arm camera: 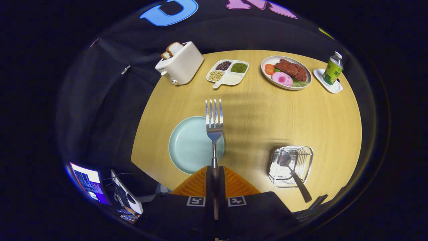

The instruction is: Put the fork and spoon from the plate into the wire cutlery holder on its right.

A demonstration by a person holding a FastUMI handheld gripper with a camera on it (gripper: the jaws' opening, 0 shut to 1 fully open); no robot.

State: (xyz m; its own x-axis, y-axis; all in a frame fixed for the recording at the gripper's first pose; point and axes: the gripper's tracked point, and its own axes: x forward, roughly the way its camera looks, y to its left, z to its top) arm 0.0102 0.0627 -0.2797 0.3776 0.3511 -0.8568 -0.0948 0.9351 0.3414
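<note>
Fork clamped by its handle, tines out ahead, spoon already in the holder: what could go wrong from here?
1. The fingers pinch only the handle end of the fork, so it could pivot or slip on the way over.
2. The spoon leans across the wire cutlery holder; the fork might knock it or tip the holder.
3. The fork hangs above the plate; a drop would land there.

gripper (214, 174): I've got both fingers clamped on the fork (214, 122) handle, tines pointing ahead
fork position: held above the right edge of the pale green plate (187, 145)
spoon (292, 170): in the wire cutlery holder (291, 165), handle sticking out toward me
holder: right of the plate, apart from it
far edge of table (260, 117): toaster (180, 63) with bread, divided dish (228, 73) of beans, food plate (286, 72), bottle (333, 69) on a coaster
</note>
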